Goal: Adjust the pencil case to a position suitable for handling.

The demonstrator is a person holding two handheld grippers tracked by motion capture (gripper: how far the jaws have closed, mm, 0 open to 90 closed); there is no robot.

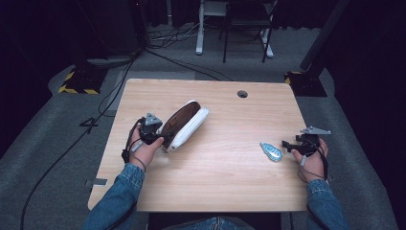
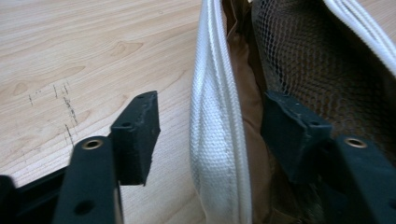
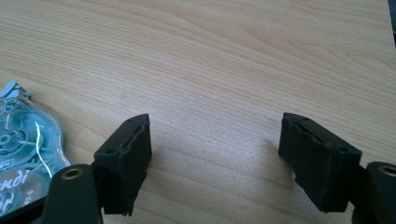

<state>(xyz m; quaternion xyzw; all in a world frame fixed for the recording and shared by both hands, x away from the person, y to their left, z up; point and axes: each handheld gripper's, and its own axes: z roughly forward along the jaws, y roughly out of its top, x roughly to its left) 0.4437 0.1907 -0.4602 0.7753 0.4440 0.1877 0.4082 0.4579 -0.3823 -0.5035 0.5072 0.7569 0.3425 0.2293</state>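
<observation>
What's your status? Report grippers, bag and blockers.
Left gripper straddles the white edge of the open bag, one jaw inside, not clamped. Right gripper open over bare table, blister pack beside it. No blockers.

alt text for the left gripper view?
The white edge of an open case stands between two black tongs, one outside over the wooden table, one inside against its brown lining and dark mesh pocket.

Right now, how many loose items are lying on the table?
2. An open pouch with white edging at left-centre, beside the left hand-held gripper; a small teal packet at right, near the right hand-held gripper.
</observation>
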